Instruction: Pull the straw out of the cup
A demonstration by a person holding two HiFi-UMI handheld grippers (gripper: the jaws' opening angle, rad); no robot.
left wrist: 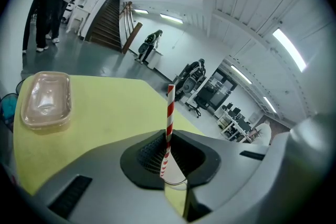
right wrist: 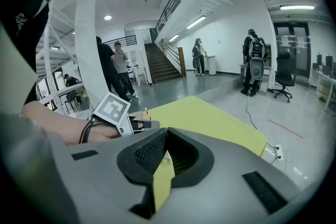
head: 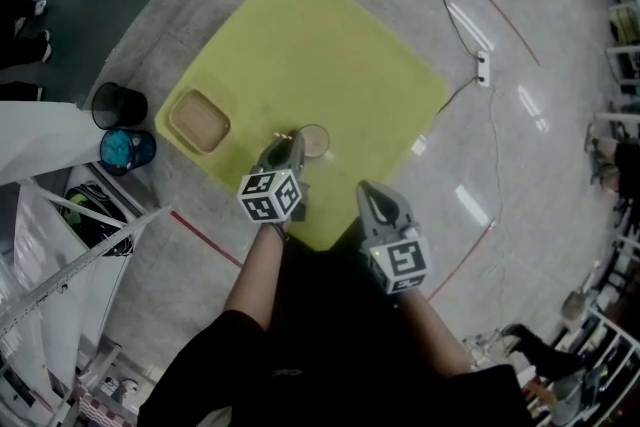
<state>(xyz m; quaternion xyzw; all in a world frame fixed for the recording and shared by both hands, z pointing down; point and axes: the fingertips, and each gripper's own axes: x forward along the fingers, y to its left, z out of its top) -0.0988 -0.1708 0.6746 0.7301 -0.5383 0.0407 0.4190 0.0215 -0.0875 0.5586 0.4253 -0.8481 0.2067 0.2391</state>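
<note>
The left gripper (head: pixel 291 145) has its jaws clamped on the straw (left wrist: pixel 169 113), which stands in the cup (head: pixel 315 142). The right gripper (head: pixel 372 191), at the cup's 5 o'clock, holds nothing, its jaws almost together.

Fairly bright, even indoor light comes from ceiling strip lamps (left wrist: pixel 287 49), which leave white streaks of glare on the glossy floor (head: pixel 560 145) in the head view. The yellow table (head: pixel 320 55) is lit flat, with only faint, soft shadows. Both gripper views are strongly wide-angle, with straight lines bowed, black vignetted corners and a soft nearest foreground, though the straw (left wrist: pixel 170 107) stays sharp against a slightly washed-out background, and the head view is a little grainy and dim along its lower edge, where dark clothing swallows detail.
</note>
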